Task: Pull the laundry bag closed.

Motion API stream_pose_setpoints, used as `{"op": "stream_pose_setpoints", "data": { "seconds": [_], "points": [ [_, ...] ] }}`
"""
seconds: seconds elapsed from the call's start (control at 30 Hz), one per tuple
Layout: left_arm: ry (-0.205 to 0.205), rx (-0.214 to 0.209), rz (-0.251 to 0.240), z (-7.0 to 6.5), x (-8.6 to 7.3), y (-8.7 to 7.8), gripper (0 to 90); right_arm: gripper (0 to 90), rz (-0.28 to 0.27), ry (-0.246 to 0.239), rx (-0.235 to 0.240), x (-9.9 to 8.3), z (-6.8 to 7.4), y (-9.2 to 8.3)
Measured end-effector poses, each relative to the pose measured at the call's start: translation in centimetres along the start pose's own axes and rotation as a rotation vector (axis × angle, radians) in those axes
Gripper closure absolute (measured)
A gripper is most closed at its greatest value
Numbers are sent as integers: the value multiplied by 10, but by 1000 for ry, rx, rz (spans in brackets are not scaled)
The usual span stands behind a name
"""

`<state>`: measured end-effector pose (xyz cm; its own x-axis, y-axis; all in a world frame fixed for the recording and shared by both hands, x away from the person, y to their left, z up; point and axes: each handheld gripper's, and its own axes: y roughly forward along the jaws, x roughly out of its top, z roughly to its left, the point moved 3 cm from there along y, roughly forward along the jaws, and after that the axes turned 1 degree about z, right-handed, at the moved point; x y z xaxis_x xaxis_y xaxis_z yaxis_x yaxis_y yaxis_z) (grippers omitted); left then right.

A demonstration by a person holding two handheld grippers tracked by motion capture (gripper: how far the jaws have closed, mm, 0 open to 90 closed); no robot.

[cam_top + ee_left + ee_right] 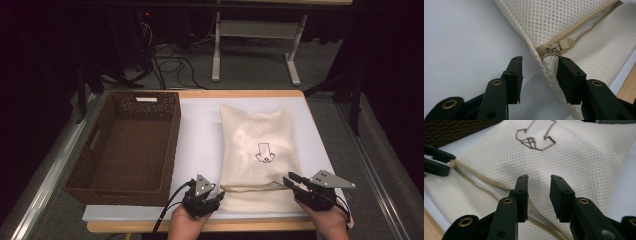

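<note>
Mesh bag (257,145): cream, lying at centre right of the high view on a white mat (200,135), its zipper (554,47) run to the near-left corner.
Left gripper (212,196): jaws apart, straddling that corner without pressing it.
Right gripper (296,181): open, hovering over the opened seam.
Wicker basket (170,145): brown, at left.
Risk: a shallow bite on slack mesh could slip, leaving the opening collapsed.

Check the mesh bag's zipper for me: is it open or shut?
Open. The zipper gapes along the mesh bag, white lining showing between its tan edges, and the slider sits at the bag's corner by the left gripper.
</note>
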<state>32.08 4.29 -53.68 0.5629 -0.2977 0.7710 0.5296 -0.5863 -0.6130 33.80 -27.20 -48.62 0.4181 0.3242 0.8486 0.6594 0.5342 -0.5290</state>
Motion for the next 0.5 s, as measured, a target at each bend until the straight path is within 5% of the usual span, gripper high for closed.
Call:
{"op": "stream_pose_setpoints", "data": {
  "seconds": [0.23, 0.5],
  "points": [
    [-52, -54, 11, 2, -3, 7, 720, 638, -16, -41, 51, 8, 24, 7],
    [9, -32, -50, -4, 1, 4, 833, 606, -21, -66, 111, 15, 51, 16]
  ]
}}
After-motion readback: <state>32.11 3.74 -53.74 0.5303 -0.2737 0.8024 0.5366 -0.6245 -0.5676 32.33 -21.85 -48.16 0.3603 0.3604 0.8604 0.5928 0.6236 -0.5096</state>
